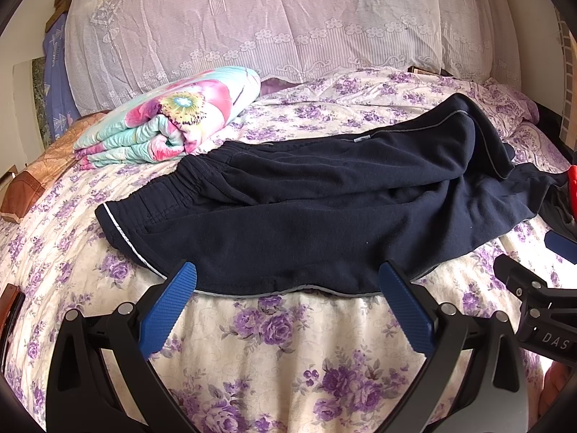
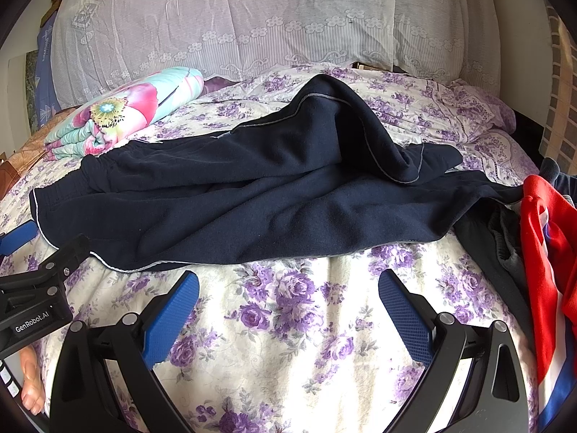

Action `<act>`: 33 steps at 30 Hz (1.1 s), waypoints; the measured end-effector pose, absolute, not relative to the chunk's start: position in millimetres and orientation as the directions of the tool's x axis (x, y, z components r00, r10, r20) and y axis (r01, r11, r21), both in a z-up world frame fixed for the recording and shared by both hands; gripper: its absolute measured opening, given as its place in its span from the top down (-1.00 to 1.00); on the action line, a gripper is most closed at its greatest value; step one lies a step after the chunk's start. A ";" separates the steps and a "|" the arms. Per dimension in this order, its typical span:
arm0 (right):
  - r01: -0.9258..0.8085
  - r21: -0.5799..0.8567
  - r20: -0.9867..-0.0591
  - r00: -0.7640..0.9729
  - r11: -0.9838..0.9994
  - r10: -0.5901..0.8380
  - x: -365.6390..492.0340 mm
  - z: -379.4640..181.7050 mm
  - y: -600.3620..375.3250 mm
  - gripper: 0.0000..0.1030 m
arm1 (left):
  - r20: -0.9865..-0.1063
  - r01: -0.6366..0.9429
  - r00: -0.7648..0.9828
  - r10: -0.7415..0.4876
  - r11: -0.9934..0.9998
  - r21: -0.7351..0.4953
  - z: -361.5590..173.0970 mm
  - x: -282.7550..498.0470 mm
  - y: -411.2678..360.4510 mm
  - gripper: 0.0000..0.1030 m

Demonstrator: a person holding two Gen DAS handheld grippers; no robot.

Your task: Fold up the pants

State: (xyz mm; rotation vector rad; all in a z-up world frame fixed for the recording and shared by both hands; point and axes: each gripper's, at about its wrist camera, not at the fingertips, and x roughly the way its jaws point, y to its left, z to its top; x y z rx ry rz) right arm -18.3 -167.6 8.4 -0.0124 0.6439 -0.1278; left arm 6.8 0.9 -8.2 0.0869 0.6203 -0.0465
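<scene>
Left gripper (image 1: 286, 296) wide, nothing between its pads; tips just at the near hem of the pants (image 1: 324, 209), the right pad overlapping the piped edge, no cloth pinched. Right gripper (image 2: 288, 303) also wide and empty, hovering over bare bedspread just short of the pants' near edge. The two tools sit side by side — each shows at the margin of the other's view.

Pants: dark navy, lying crosswise on the bed (image 1: 252, 353), toward its near edge. Waistband (image 1: 173, 187) at the left, legs running right. Appear folded lengthwise, one leg over the other, but roughly: the far leg (image 2: 342, 119) humps up and twists back, and the cuff end trails toward the right edge, where it meets a red garment (image 2: 544, 252) and some dark cloth.

A folded quilt (image 1: 173, 119) sits at the far left, well apart from the pants; lace-draped pillows (image 1: 270, 18) lie along the far edge.

Judged progress: early. Lengthwise fold partly there; smoothing the legs and the crosswise folds remain.
</scene>
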 end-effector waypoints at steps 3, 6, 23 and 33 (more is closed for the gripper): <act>0.121 -0.006 -0.631 0.769 0.993 -0.097 -8.0 3.1 -176.7 -0.93 | -0.642 0.072 0.765 -0.056 0.997 -0.001 -15.3 18.5 12.7 -0.92; 0.146 0.071 -0.657 0.751 0.987 -0.064 -6.8 -0.5 -189.8 -0.93 | -0.699 0.033 0.706 -0.110 0.992 -0.122 -23.8 35.3 36.5 -0.92; 0.210 0.352 -0.680 0.727 0.912 0.096 1.2 -19.6 -234.2 -0.93 | -0.735 -0.097 0.640 -0.225 0.925 -0.368 -44.7 108.8 113.3 -0.91; 0.189 0.460 -0.620 0.768 0.868 0.161 0.3 -19.9 -249.1 -0.93 | -0.667 -0.140 0.665 -0.336 0.821 -0.553 -42.4 112.4 152.6 0.52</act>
